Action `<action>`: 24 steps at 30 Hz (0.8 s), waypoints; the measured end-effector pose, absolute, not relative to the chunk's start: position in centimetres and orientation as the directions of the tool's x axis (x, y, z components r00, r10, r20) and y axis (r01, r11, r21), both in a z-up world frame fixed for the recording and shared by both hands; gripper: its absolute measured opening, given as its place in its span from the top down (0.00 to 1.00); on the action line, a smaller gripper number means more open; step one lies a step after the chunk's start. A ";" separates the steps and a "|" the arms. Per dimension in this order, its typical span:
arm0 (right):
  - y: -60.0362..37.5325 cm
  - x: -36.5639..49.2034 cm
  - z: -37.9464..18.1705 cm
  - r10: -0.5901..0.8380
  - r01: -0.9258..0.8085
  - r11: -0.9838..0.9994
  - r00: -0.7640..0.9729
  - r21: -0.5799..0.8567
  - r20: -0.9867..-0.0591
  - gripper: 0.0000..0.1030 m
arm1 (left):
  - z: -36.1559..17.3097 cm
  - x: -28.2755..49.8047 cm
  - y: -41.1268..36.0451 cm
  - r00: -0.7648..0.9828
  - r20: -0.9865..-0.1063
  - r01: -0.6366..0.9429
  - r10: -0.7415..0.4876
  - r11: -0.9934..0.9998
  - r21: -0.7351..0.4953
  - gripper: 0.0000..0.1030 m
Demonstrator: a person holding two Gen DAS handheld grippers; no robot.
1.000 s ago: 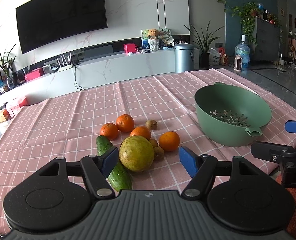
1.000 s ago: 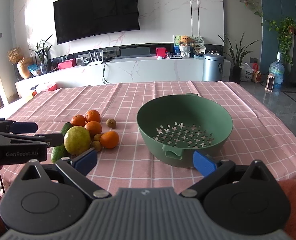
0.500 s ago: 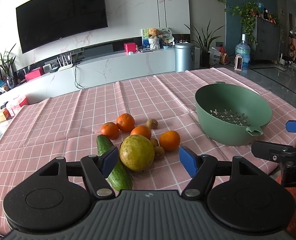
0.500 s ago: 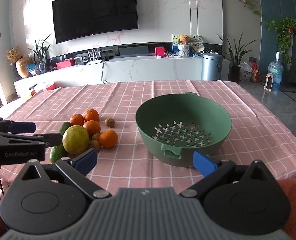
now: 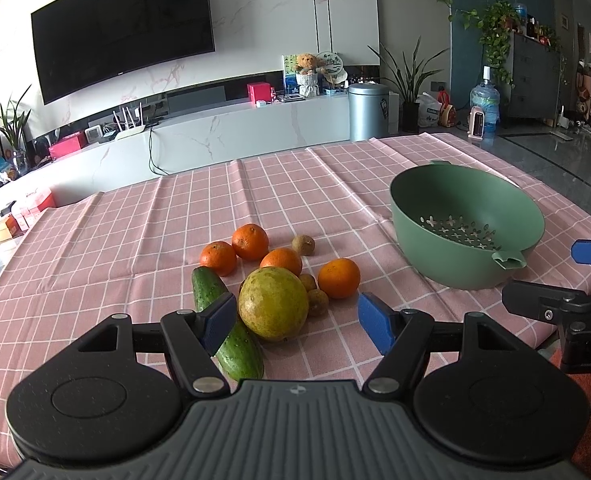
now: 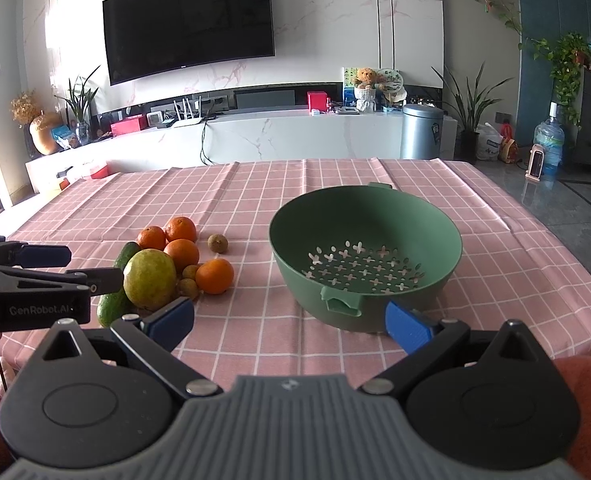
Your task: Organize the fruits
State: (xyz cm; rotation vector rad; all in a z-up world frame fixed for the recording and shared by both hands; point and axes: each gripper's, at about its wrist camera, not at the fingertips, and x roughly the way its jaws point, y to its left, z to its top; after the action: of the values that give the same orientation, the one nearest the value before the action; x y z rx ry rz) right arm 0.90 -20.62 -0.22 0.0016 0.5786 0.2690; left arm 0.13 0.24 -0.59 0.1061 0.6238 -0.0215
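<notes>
Fruits (image 5: 273, 280) clustered on checked pink cloth (image 5: 135, 240), same spots as second ago; nothing shifted. Green perforated plastic bowl (image 6: 365, 256) empty, right of pile, well apart. Left tongs (image 5: 295, 318) released, jaws wide, hovering near big round yellow-green fruit (image 5: 273, 304). Right tongs (image 6: 289, 318) released, just before bowl. Bumpy cucumber (image 5: 227, 328), four glossy oranges (image 5: 338, 278), small brown fruits (image 5: 303, 245).
</notes>
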 end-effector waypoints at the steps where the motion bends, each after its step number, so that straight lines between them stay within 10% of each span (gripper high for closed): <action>1: -20.6 0.9 -0.2 0.251 -0.250 0.965 0.803 0.075 -0.541 0.05 | -0.6 0.1 0.3 0.811 -0.584 0.052 0.012 0.994 0.091 0.21; 24: -20.4 1.1 -0.3 0.242 -0.248 0.967 0.796 0.066 -0.554 0.05 | -0.6 0.2 0.3 0.808 -0.589 0.053 0.009 0.995 0.087 0.21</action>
State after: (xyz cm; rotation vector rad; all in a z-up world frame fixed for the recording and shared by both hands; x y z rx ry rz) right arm 1.05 -20.37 -0.28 -0.0100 0.5941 0.2630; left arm 0.19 0.30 -0.64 0.1009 0.6297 -0.0237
